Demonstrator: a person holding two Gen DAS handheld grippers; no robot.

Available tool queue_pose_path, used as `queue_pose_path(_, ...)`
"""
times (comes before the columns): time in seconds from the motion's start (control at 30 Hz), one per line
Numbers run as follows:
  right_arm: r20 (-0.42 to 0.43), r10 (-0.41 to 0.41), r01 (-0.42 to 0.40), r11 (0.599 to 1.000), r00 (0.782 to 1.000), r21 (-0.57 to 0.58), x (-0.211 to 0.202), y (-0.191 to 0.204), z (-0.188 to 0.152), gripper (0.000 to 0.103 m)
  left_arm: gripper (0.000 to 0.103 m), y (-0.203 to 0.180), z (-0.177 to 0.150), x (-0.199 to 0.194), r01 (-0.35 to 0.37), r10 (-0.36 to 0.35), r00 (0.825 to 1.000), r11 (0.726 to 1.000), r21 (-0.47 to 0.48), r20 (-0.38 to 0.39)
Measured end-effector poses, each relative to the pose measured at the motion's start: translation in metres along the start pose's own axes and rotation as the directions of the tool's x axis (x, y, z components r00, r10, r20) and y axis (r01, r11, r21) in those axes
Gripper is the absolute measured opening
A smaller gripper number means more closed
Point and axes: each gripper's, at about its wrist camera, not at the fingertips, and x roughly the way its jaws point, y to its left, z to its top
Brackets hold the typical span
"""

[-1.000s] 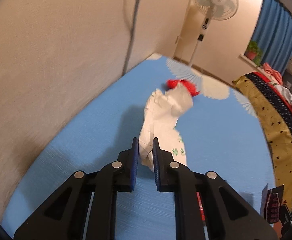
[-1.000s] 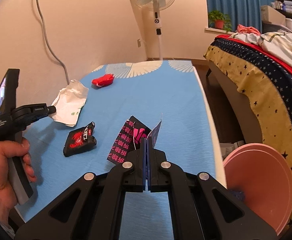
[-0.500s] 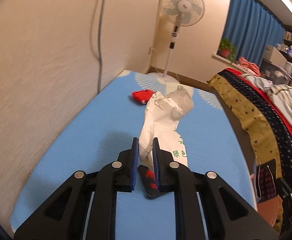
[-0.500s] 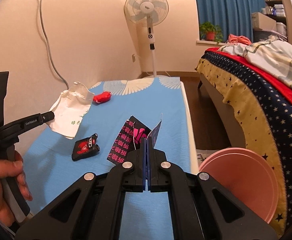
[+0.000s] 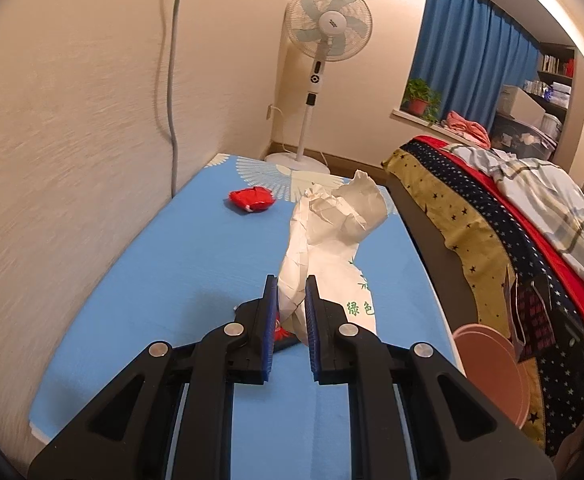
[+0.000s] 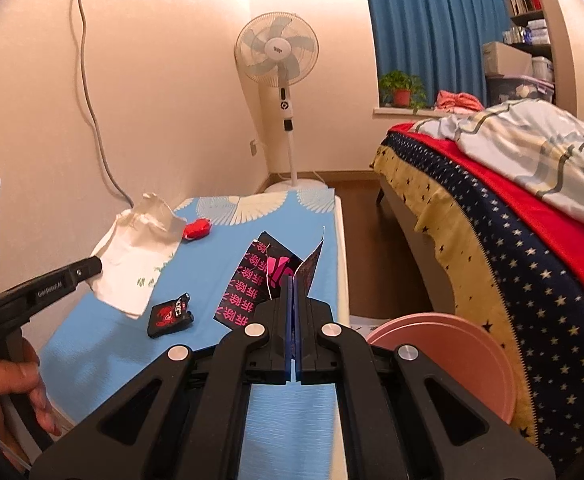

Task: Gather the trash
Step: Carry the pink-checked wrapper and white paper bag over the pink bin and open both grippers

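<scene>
Blue pads of the left hand-held gripper [image 5: 290,300] pinch a crumpled white paper bag with green print [image 5: 327,240], lifted clear of the blue tabletop [image 5: 196,264]. Pressed together, the right hand-held gripper [image 6: 294,300] clamps a torn black wrapper with pink characters [image 6: 252,284], also raised off the surface. On the tabletop lie a small black packet with a red emblem [image 6: 170,315] and, farther back, a crumpled red wrapper [image 5: 251,199]. A round pink bin [image 6: 447,356] stands on the floor between the tabletop and a bed with a star-patterned cover [image 6: 491,232].
</scene>
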Motion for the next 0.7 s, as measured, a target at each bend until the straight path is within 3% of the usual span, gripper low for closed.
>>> queue_pose_path(0.33,0.025,-0.034,0.033,0.999,0.999,0.016,-0.02,-0.014,0.007,0.001,0.014,-0.016,-0.016,-0.014,0.032,-0.032,0.999,0.998,0.045,0.014)
queue_pose_path(0.7,0.006,-0.068,0.067,0.997,0.998,0.022,-0.013,-0.023,0.004,0.001,0.014,-0.033,-0.03,0.002,0.065,-0.065,0.998,0.994,0.089,-0.006)
